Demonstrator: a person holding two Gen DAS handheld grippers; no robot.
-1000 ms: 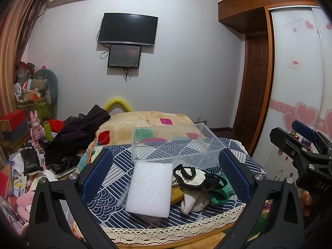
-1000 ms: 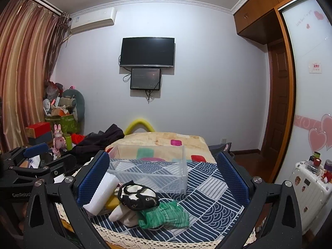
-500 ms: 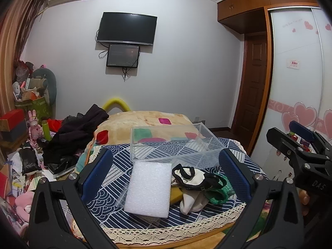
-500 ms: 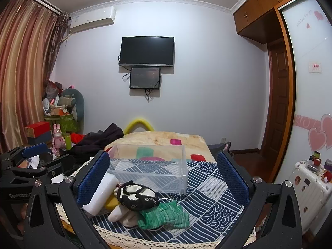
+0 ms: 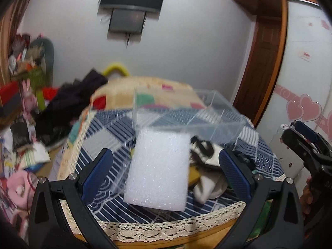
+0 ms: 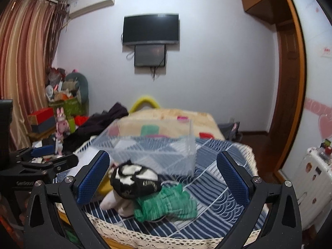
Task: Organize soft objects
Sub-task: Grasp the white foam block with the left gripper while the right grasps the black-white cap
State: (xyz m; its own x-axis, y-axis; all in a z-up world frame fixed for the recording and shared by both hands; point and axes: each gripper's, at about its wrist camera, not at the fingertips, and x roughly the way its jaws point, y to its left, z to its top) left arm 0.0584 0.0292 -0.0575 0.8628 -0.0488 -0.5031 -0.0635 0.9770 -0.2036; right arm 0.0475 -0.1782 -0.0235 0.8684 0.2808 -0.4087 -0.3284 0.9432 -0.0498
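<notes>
Approach phase, both grippers. Compared with half a second ago: both cameras closer and pitched down toward the table (image 5: pixel 170 231); motion blur in both views, so travel presumably under way. No item moved.

Left gripper (image 5: pixel 166 175): jaws spread wide, nothing between the pads. Now lined up on the foam block (image 5: pixel 158 171), which fills the gap between the fingers in view where earlier it sat lower and smaller. Contact not visible; pads apart from the foam on both sides.

Right gripper (image 6: pixel 164 178): jaws likewise spread, empty. Aimed at the cloth pile: black-and-white piece (image 6: pixel 134 179) on top, green cloth (image 6: pixel 166 206) in front and to the right, pale cloth (image 6: pixel 116 204) beneath. Pile larger in frame than before.

Location of task items: all on the blue patterned tablecloth (image 6: pixel 215 191), at the near edge. Foam just beside the pile, its far edge close to the clear bin (image 6: pixel 153 147); touching or not, cannot tell. Bin behind both, with nothing visible inside.

Meaning for the task: nothing sorted yet. Probably first pick about to begin, foam for the left, top of pile for the right. Foam compressible; expect pads to sink in. Pile pieces overlapped; risk of lifting more than one.
</notes>
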